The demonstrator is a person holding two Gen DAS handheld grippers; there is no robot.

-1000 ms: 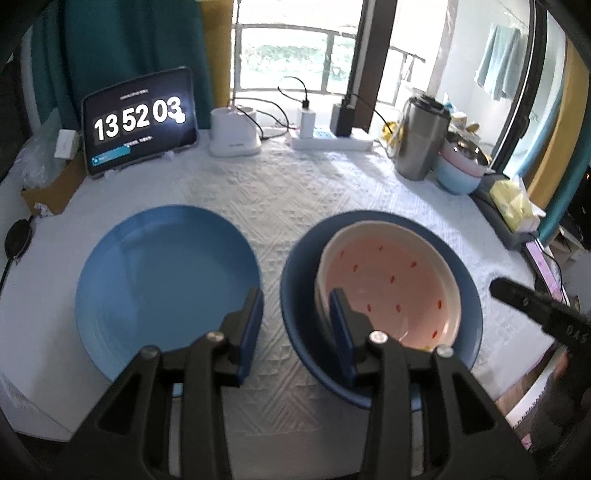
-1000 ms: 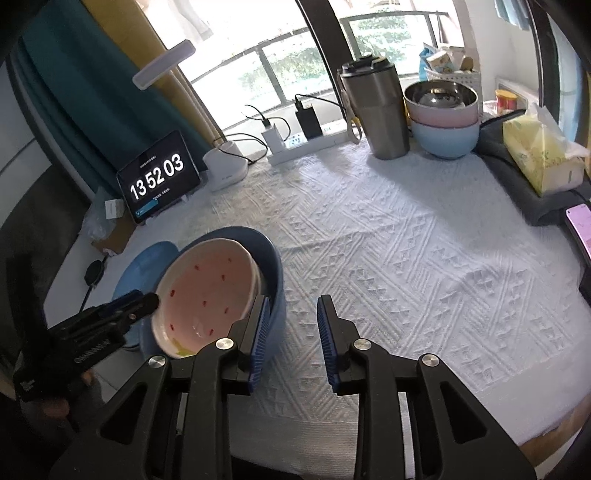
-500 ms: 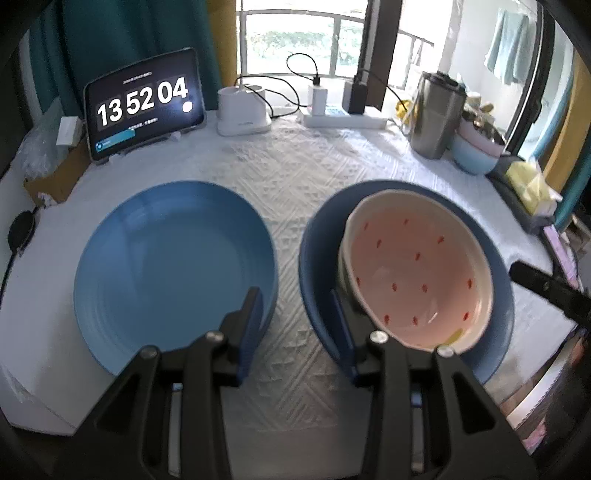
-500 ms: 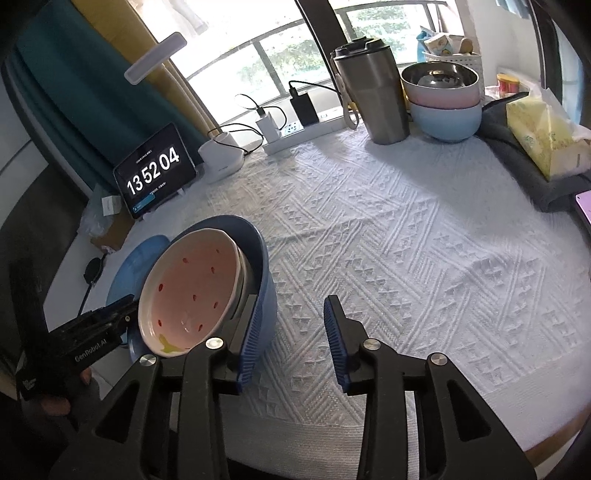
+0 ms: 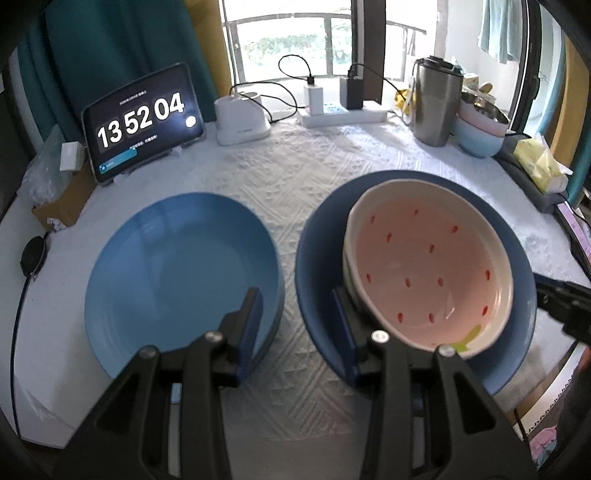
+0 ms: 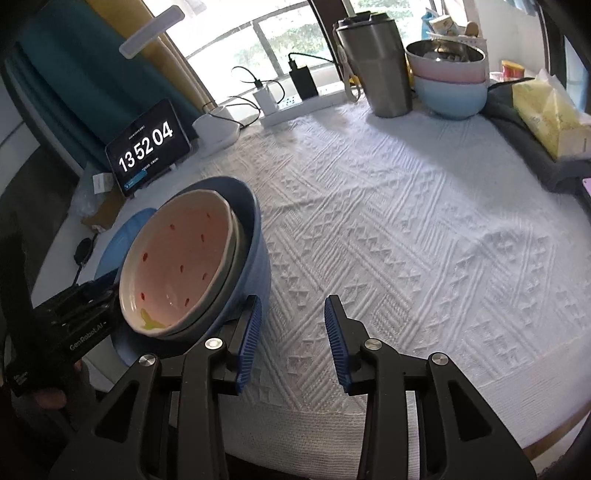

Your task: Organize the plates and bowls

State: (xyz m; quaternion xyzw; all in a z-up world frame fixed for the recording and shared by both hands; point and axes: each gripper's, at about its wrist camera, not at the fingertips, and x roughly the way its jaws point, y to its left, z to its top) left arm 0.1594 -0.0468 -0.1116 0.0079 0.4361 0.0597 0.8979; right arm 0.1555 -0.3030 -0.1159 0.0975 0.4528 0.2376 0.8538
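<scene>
Pink speckled bowl [image 5: 428, 269] is sitting tilted inside dark blue bowl [image 5: 317, 258], near the worktop's [image 6: 406, 229] front left edge. Light blue plate [image 5: 181, 273] is lying just beside it, holding nothing. Left hand-held gripper [image 5: 297, 325] is hovering spread, one finger over each dish. Right hand-held gripper [image 6: 293, 332] is hanging spread, pinching nothing.

A lived-in home by a balcony window: a round table under a white textured tablecloth [image 6: 406, 229], teal curtains [image 5: 122, 55], a steel tumbler [image 6: 376, 62], stacked bowls [image 6: 448, 81], a tissue pack [image 6: 550, 110] and a towel [image 5: 498, 29] hanging outside.
</scene>
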